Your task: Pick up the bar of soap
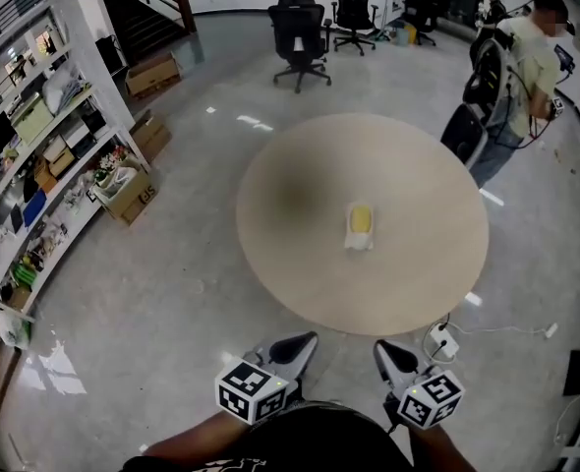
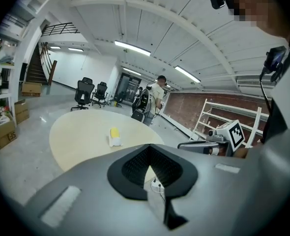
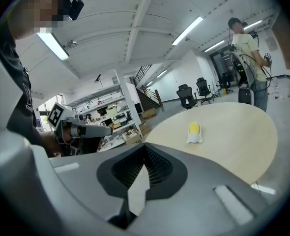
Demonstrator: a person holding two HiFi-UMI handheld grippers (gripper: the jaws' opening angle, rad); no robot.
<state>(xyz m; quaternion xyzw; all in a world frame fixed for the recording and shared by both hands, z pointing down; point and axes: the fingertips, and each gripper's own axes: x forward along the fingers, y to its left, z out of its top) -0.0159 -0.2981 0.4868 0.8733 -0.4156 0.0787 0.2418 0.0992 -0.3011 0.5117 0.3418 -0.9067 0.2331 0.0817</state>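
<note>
The soap (image 1: pixel 359 222) is a yellow bar lying on a white wrapper or dish, right of centre on a round beige table (image 1: pixel 290 205). The left gripper view shows the soap (image 2: pixel 114 134) far ahead of the jaws, and so does the right gripper view (image 3: pixel 194 129). My left gripper (image 1: pixel 303 342) and right gripper (image 1: pixel 384 349) hover side by side near my body, short of the table's near edge. Both are shut with nothing between the jaws, as each one's own view shows, left gripper (image 2: pixel 149 149) and right gripper (image 3: pixel 145 147).
Black office chairs (image 1: pixel 300 29) stand beyond the table. Stocked shelves (image 1: pixel 34 155) and cardboard boxes (image 1: pixel 131 197) line the left side. A person (image 1: pixel 526 67) stands at the far right by a dark chair (image 1: pixel 462 131). A power strip (image 1: pixel 442 342) with its cable lies on the floor near the right gripper.
</note>
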